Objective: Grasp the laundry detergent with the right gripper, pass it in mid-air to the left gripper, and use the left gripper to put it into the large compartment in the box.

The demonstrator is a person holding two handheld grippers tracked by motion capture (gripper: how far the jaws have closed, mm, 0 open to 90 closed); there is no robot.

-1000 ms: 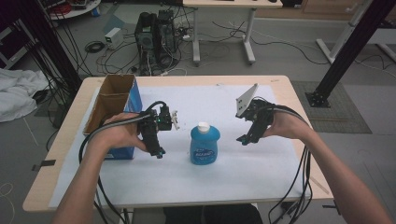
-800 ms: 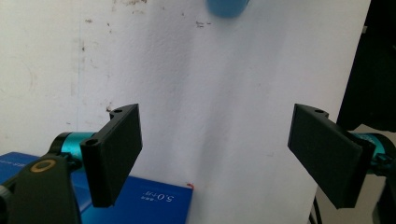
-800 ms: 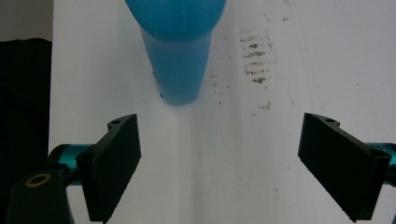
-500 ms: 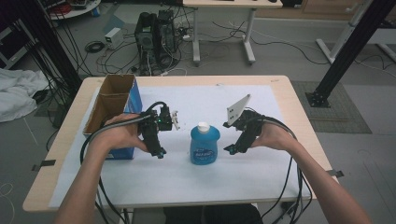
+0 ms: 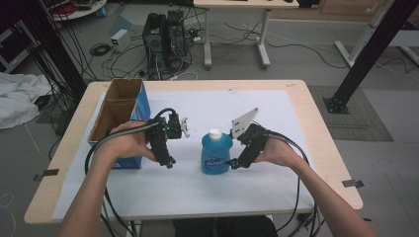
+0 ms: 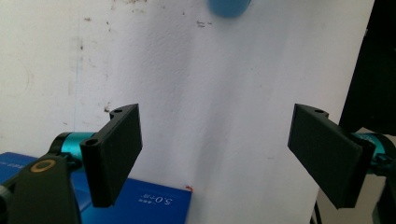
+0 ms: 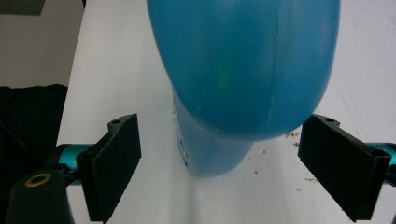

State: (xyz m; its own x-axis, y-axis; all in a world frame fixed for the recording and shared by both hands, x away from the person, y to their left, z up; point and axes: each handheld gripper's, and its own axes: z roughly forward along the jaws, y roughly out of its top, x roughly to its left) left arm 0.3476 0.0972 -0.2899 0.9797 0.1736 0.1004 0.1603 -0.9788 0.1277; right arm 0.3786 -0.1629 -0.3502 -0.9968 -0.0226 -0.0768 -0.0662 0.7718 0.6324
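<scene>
A blue plastic bottle (image 5: 216, 153) with a white cap stands upright in the middle of the white mat (image 5: 207, 192). My right gripper (image 5: 232, 165) is at the bottle's right side near its base, jaws open. In the right gripper view the bottle (image 7: 243, 70) looms large just beyond the open jaws (image 7: 219, 163), apart from both pads. My left gripper (image 5: 168, 162) hovers left of the bottle, open, with nothing between its fingers (image 6: 116, 149). The bottle's edge (image 6: 226, 7) peeks in at the top of the left gripper view.
An open blue cardboard box (image 5: 118, 116) stands at the mat's left edge, right behind my left hand; its blue side (image 6: 140, 205) lies under the left jaw. Cables trail from both grippers toward the table's front edge. Computers and cables sit on the floor beyond.
My right gripper has moved left and down, from the mat's right part to the bottle's right side. The left gripper has stayed in place.
</scene>
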